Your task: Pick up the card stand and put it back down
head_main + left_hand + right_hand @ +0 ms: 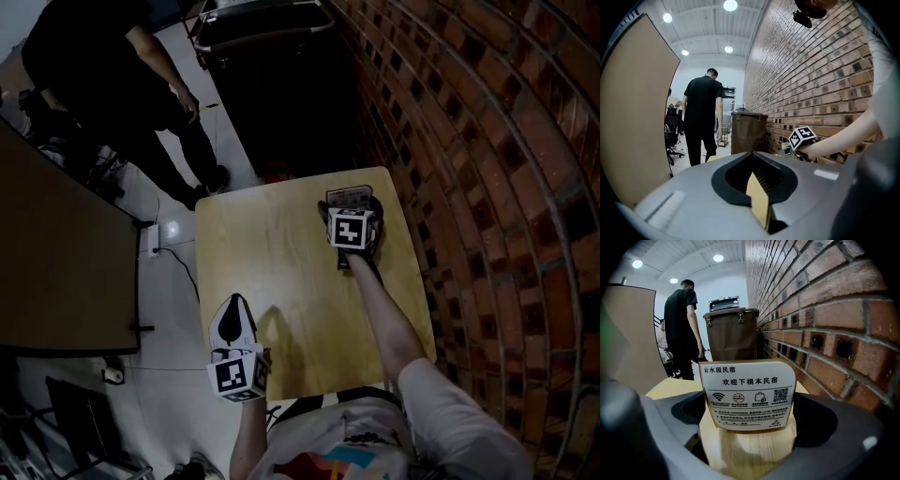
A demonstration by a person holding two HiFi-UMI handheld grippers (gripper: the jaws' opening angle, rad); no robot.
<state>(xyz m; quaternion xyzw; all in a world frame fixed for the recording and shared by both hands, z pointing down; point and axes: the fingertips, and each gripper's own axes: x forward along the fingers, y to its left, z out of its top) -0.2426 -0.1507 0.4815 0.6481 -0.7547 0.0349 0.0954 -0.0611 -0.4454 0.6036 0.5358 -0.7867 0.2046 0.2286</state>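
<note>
The card stand [349,197] is a white printed card in a pale wooden base [750,446], at the far right of the wooden table [272,272] near the brick wall. My right gripper [351,210] is there, and in the right gripper view [747,427] its jaws press the wooden base from both sides, with the card [747,394] upright above them. I cannot tell whether the base touches the table. My left gripper [234,307] hovers at the table's near left edge, its jaws [758,194] together and holding nothing.
A brick wall [487,141] runs close along the table's right side. A person in black [103,66] stands on the floor beyond the table, next to a brown bin [731,333]. A dark partition [56,262] lies to the left, and a cable [178,258] runs along the floor.
</note>
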